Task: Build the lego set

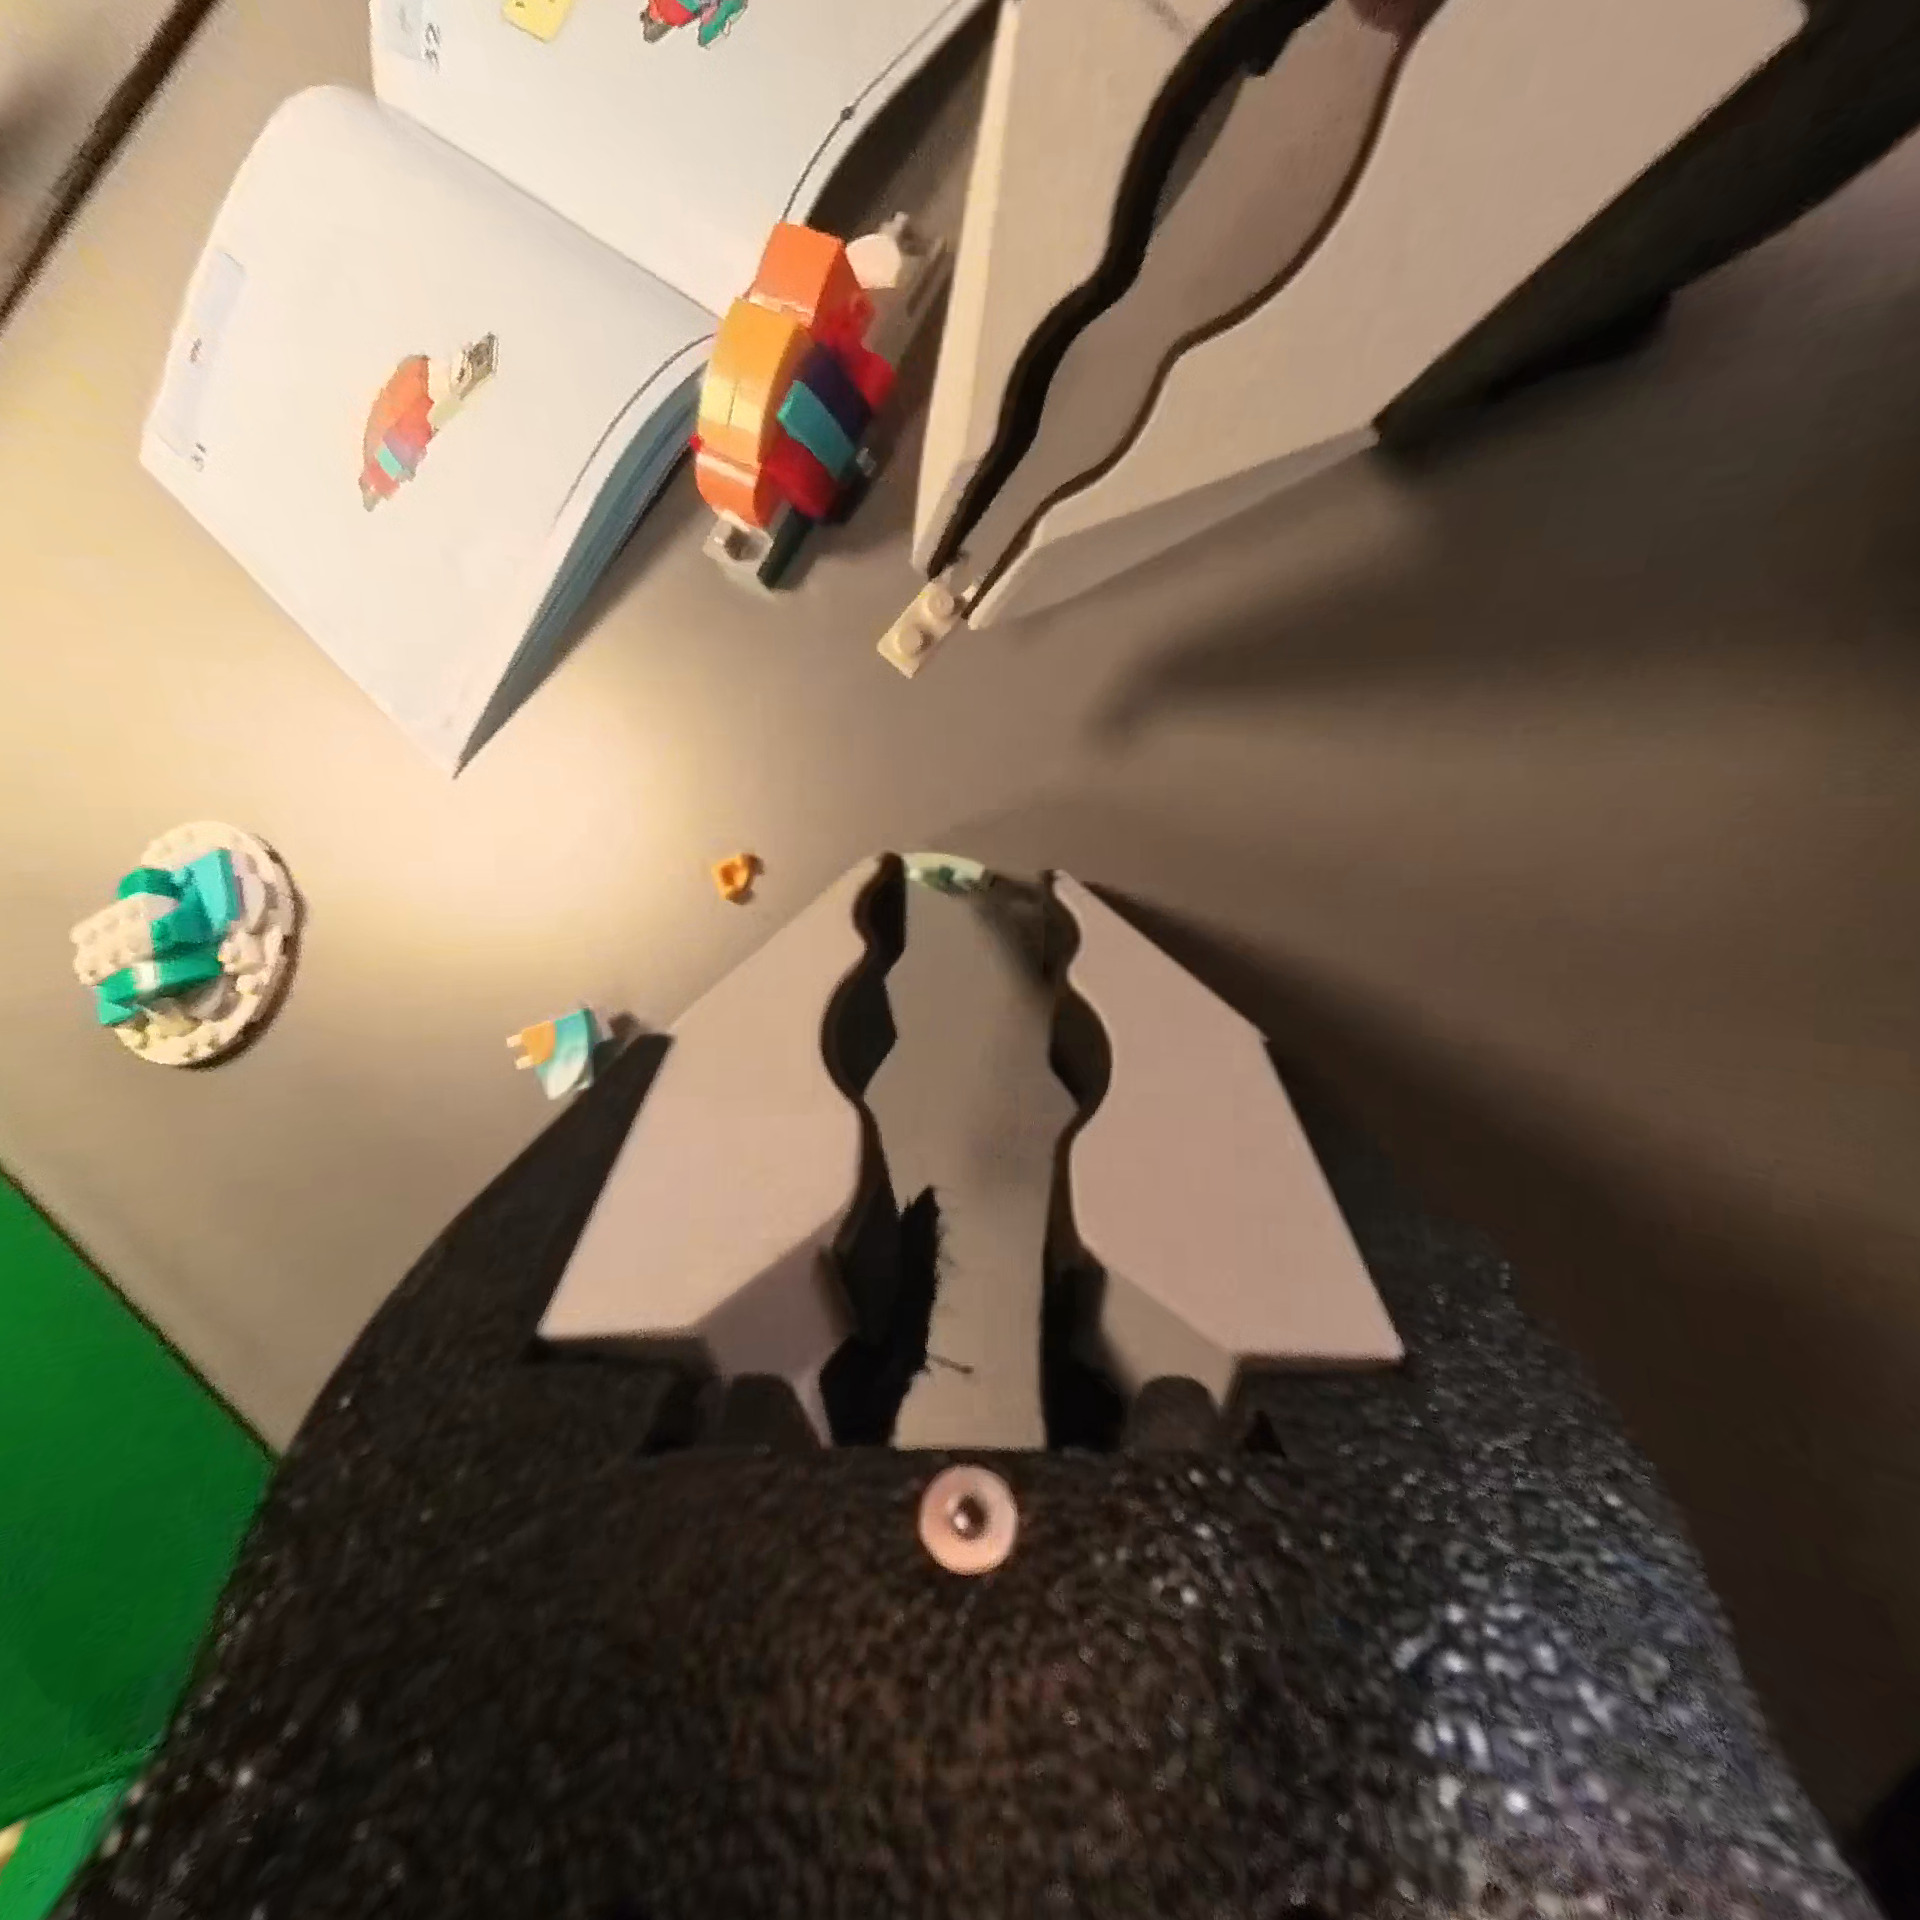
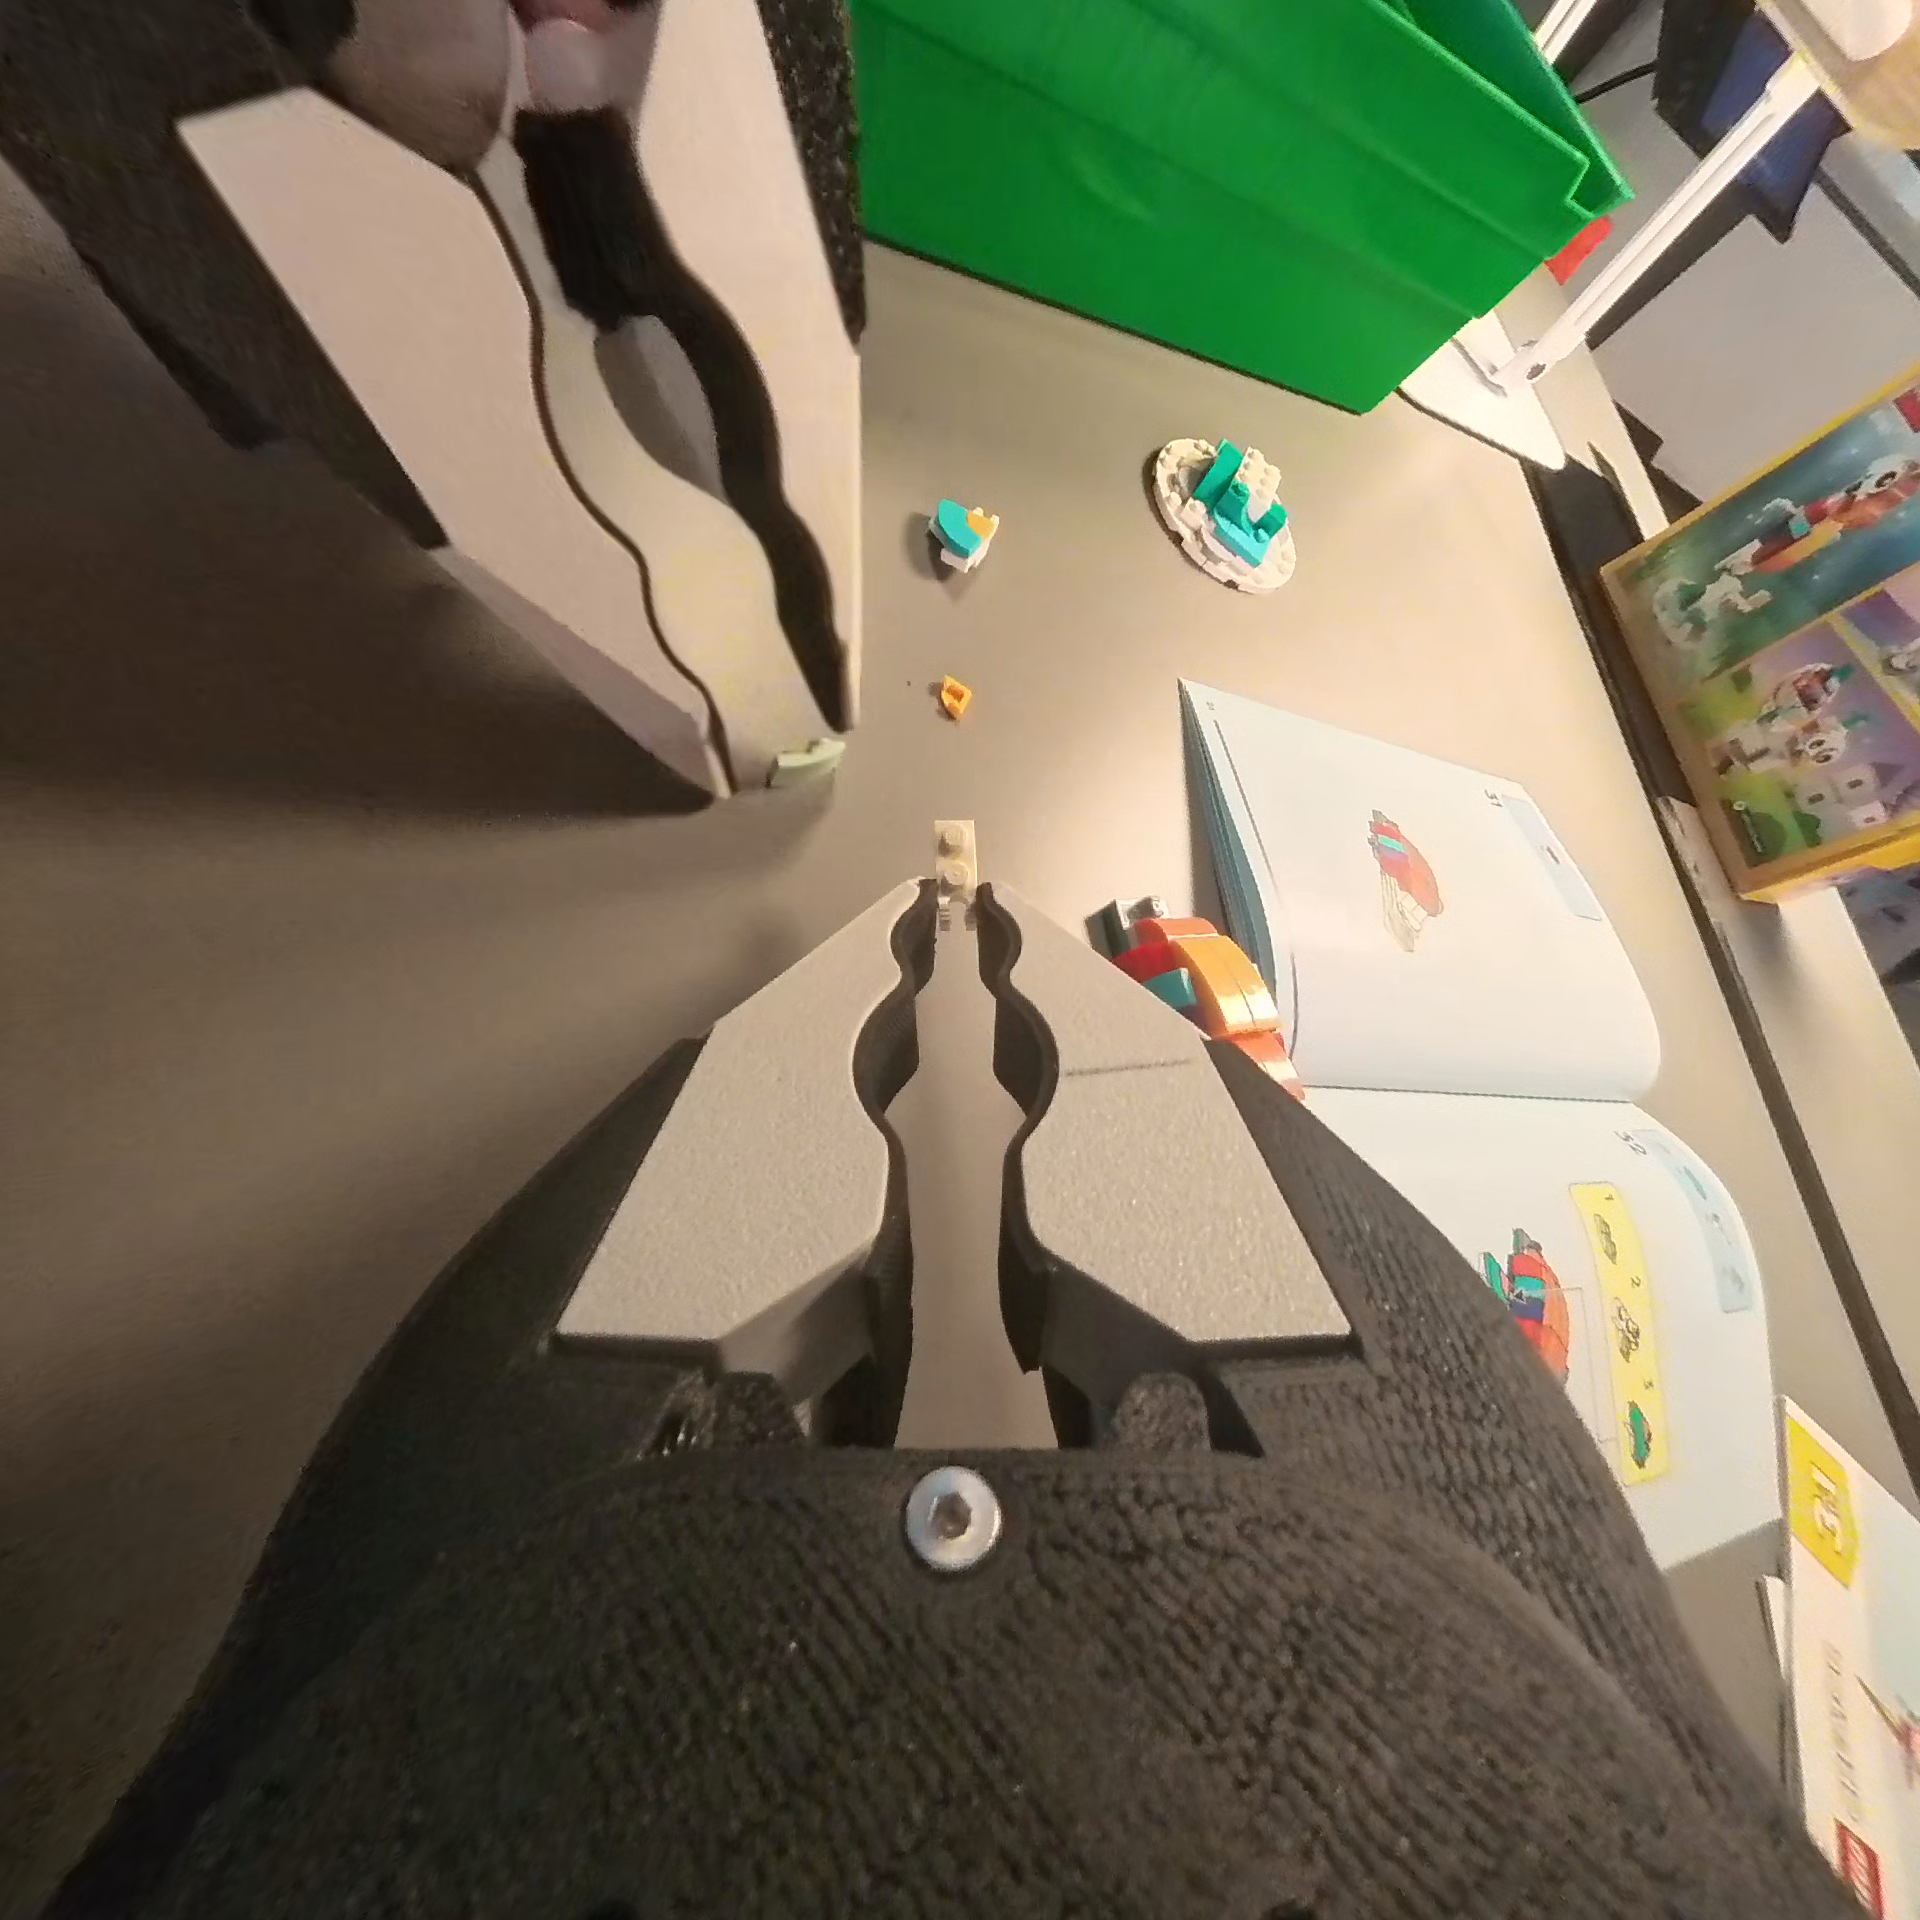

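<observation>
The right gripper (image 2: 951,902) is pinching one end of a small pale-grey two-stud plastic plate (image 2: 954,860); its jaws are closed on that end, and the plate's long axis is running straight out past the fingertips in line with the fingers. The left gripper (image 1: 971,871) is clamping a small pale-green rounded plastic piece (image 1: 940,868) at its tips, jaws nearly shut around it. Taking the open white paper instruction booklet (image 2: 1455,935) as landmark, the orange-and-red brick model (image 2: 1195,971) is lying against the booklet's near edge, just beside the right gripper. The two held pieces are facing each other over the grey table (image 2: 312,935), near but apart, so joining them appears to be the coming move.
</observation>
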